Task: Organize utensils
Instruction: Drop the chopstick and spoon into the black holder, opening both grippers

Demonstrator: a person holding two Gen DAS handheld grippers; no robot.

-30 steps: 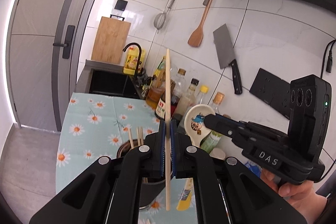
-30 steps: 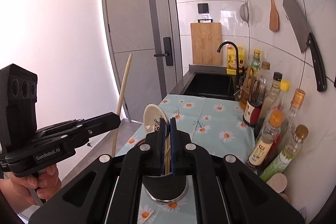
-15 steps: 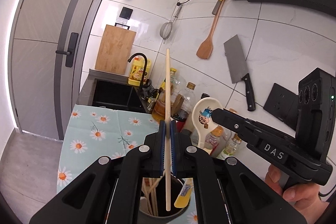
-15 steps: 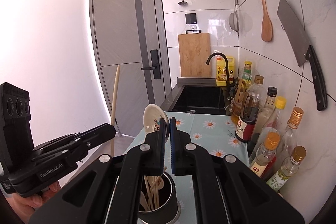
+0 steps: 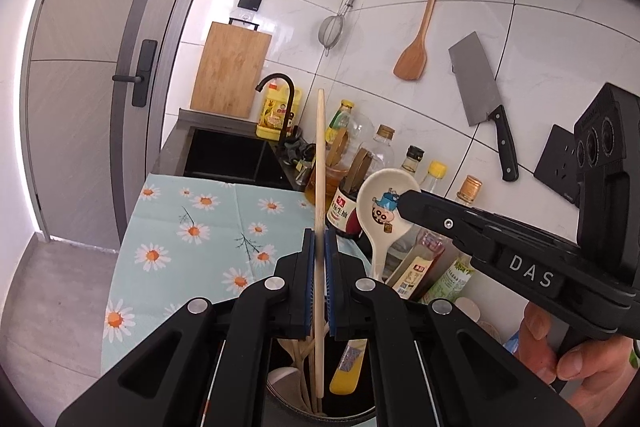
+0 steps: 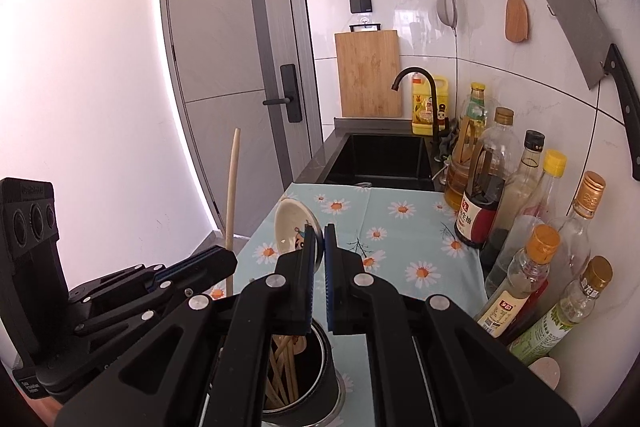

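Left hand-held gripper (image 5: 319, 259) of mine is clamped on a long pale wooden chopstick (image 5: 320, 163), upright, its lower tip inside the dark round utensil cup (image 6: 320, 379) among other sticks. Right hand-held gripper (image 6: 319, 263) pinches the handle of a white ceramic cartoon spoon (image 5: 380, 211) above that cup, on the daisy-print tabletop (image 5: 208, 227). Sauce bottles (image 6: 516, 211) stand along the wall.

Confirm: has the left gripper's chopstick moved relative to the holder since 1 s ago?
Yes. The chopstick, shut in the left gripper, has come over the holder; its lower tip now hangs inside the rim, where earlier it hung in front.
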